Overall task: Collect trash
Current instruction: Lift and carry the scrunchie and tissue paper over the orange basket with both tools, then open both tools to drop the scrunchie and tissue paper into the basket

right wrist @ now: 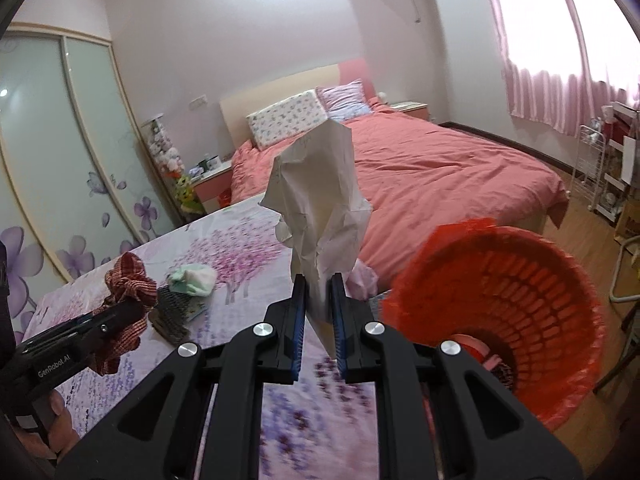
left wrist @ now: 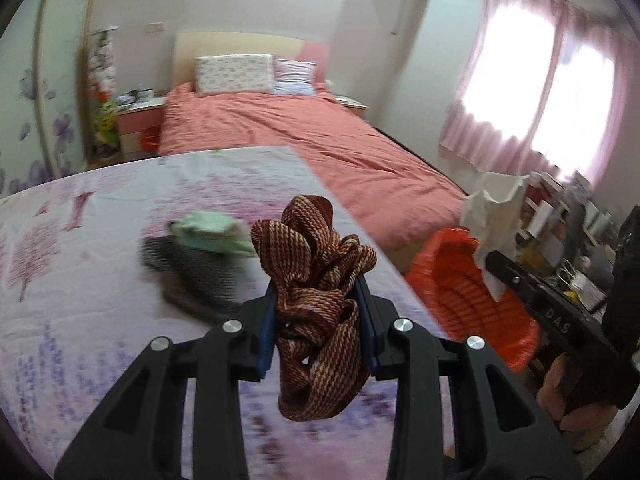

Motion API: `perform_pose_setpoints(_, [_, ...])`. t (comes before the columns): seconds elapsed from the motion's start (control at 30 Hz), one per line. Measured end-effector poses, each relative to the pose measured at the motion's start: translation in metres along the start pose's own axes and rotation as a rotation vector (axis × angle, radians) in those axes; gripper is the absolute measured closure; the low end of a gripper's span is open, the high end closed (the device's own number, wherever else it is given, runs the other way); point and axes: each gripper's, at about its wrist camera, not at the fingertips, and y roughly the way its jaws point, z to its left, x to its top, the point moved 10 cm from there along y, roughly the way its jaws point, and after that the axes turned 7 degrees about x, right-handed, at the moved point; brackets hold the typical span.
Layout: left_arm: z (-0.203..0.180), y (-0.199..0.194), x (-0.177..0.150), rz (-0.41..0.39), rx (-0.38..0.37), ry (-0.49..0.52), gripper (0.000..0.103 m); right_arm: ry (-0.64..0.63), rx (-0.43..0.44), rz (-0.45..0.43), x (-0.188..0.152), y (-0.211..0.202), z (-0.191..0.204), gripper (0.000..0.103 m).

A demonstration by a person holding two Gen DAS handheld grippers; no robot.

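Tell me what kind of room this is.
A bedroom, most likely: a bed with a pink cover and pillows, a nightstand beside it, and a sliding wardrobe with flower decals.

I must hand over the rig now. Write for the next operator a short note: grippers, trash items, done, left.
Left gripper: shut on the red woven cloth, above the table.
Right gripper: shut on the crumpled white paper, near the orange bin.
Bin: beside the table, something already inside.
Left: drop both; a green wad and a dark item remain on the table.
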Motion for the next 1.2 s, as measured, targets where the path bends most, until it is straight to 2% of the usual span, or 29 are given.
perform_pose_setpoints(0.33, [-0.103,0.024,-0.004,0.034,-0.153,0.104,0.068,0.075,-0.075,-0.036,0.002,-0.022,-0.056,0.09])
perform_pose_setpoints(0.7, [-0.192,0.061,-0.022,0.086,-0.254,0.204,0.068,0.151,-0.159,-0.048,-0.002,-0.031,-0.115,0.09])
perform_pose_setpoints(0.93, [-0.222,0.088,-0.029,0.118,-0.275,0.229,0.066,0.18,-0.176,-0.046,-0.006,-0.032,-0.137,0.09])
perform_pose_setpoints(1.2, [-0.226,0.118,-0.035,0.157,-0.243,0.228,0.054,0.212,-0.173,-0.026,-0.012,-0.026,-0.151,0.086])
